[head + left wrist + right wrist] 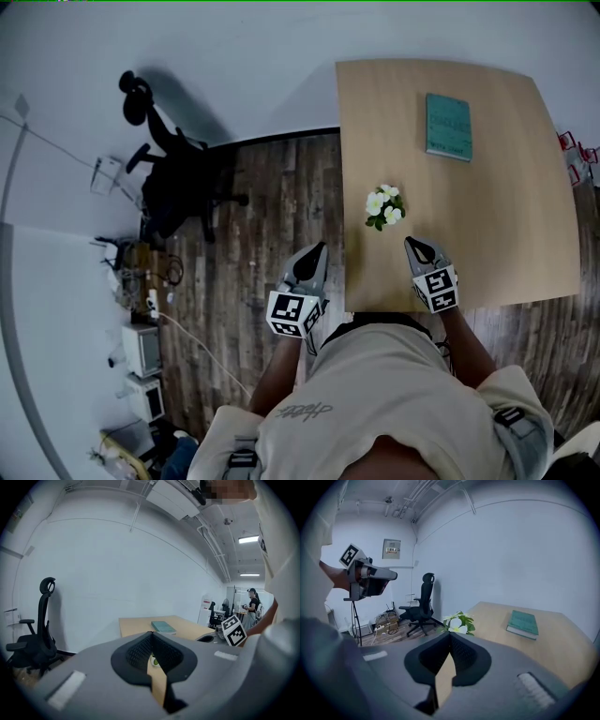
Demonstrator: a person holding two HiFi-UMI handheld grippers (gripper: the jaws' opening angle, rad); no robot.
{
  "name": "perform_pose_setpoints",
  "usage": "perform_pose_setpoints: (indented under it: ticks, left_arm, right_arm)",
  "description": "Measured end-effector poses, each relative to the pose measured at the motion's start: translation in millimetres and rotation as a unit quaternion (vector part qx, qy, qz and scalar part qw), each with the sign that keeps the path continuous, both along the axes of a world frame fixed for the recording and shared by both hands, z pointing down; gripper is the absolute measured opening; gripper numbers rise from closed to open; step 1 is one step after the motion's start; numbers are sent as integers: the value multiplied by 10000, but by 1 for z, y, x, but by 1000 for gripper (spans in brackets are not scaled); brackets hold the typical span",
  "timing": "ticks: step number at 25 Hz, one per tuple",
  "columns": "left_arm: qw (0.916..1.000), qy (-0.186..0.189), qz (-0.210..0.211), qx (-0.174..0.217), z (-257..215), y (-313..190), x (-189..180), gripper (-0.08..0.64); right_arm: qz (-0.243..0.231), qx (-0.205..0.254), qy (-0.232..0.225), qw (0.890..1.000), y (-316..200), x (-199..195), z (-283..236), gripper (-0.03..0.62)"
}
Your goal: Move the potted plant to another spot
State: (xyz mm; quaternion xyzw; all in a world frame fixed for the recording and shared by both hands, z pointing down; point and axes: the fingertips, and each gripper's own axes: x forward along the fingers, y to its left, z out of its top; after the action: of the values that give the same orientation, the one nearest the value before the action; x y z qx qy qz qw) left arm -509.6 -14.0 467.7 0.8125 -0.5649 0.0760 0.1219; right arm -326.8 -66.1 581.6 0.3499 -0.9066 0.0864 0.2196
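potted plant [384,207] stands upright on table [506,220]; left gripper [318,249] and right gripper [413,244] closed, empty.

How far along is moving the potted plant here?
Done: unclear; nothing shows whether it was moved. In hand: nothing; the potted plant stands free on the table, left gripper and right gripper both shut, empty, short of it. Left: perhaps the whole move.

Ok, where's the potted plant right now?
Head view: potted plant stands near the table's left edge, just ahead of the right claw, teal book beyond.
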Motion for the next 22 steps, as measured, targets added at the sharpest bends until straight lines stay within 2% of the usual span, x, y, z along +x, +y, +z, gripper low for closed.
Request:
perform_pose_setpoints:
  ticks: [5, 11, 22]
  left_arm:
    - [9999, 37, 153, 33, -1, -6, 7, 17]
    - [9994, -22, 291, 163, -23, -16, 16, 17]
    - [9959, -172, 315, 825, -95, -34, 19, 17]
  right_arm:
    - [-28, 58, -435, 9990, -5, 0, -27, 2]
    - [-273, 428, -517, 9974, -6, -2, -79, 2]
    - [-429, 1088, -1177, 9861, -14, -12, -180, 2]
